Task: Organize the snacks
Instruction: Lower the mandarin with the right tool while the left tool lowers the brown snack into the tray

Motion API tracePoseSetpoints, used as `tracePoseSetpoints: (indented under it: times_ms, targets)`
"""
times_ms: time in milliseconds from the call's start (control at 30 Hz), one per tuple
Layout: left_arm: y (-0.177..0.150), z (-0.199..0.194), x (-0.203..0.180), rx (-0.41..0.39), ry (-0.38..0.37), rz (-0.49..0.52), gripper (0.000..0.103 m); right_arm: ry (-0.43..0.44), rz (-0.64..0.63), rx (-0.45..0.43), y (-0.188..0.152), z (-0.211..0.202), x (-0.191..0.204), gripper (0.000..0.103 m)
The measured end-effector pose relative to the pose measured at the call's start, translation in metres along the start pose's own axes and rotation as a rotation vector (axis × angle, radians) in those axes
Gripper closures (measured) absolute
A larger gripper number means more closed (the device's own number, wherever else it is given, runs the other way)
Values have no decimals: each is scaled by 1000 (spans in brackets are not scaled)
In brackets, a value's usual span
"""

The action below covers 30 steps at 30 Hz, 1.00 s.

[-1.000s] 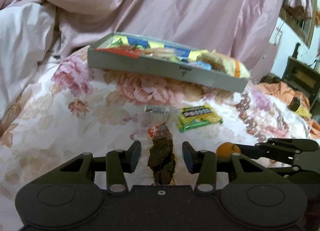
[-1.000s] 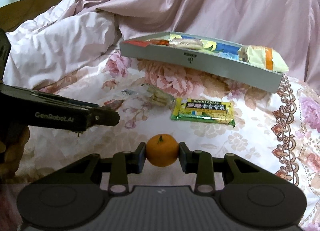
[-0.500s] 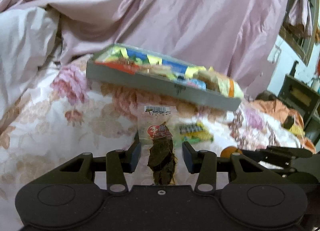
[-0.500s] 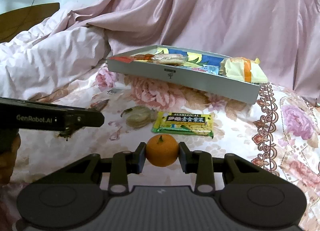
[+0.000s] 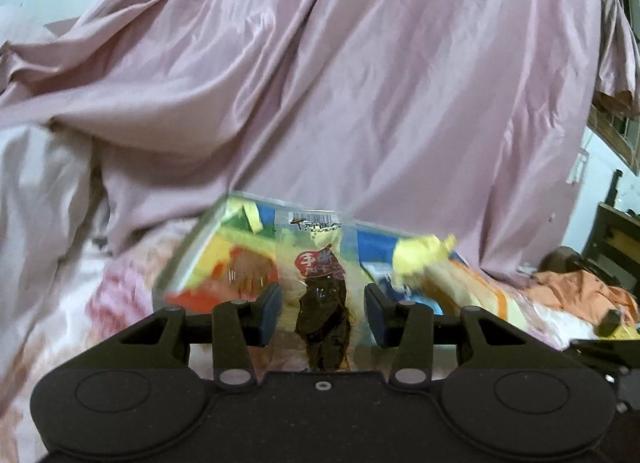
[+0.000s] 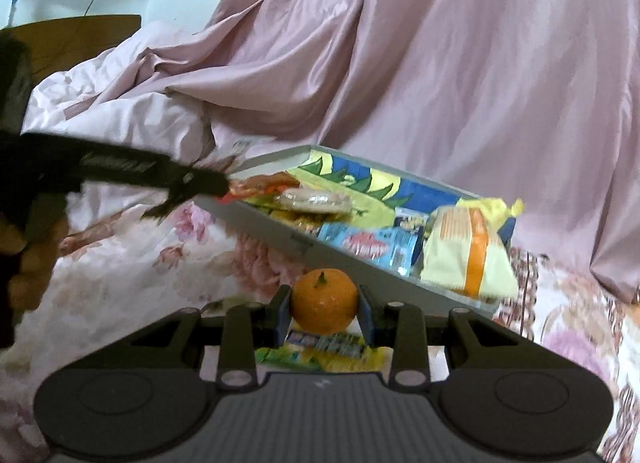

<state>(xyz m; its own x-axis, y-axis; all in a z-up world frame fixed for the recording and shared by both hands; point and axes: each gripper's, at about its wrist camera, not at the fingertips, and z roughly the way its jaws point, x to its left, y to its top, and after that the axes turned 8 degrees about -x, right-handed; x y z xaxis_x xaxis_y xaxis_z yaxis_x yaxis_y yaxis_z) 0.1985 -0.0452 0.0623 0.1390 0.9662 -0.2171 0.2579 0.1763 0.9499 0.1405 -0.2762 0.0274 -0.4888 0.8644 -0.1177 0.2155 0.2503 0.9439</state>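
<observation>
Orange mandarin (image 6: pixel 324 300) in right claw (image 6: pixel 324 315)

Left wrist view: close, looking forward and slightly down onto the grey tray (image 5: pixel 188 251); blurred. Right wrist view: further right, faces the same tray (image 6: pixel 360 263) slightly down. Shared: tray, pink drape (image 5: pixel 360 83), floral bed (image 6: pixel 132 275).

Small round orange tangerine (image 6: pixel 323 300) sits upright, stem up, nearest the camera; clear-wrapped dark dried-meat packet (image 5: pixel 322 295) stands upright over the grey snack tray (image 6: pixel 352 263).
</observation>
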Motion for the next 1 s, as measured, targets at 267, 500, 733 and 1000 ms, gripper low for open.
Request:
tracePoseSetpoints:
  times_ms: [267, 500, 733, 1000]
  targets:
    - [19, 54, 1, 13, 15, 51, 56, -37, -23, -60, 17, 28, -9, 65]
    - [16, 78, 8, 37, 25, 42, 56, -63, 6, -67, 16, 53, -15, 64]
    - [7, 87, 12, 59, 29, 41, 56, -73, 15, -56, 14, 65, -17, 64]
    - [4, 91, 15, 67, 38, 37, 56, -82, 20, -40, 14, 70, -17, 64]
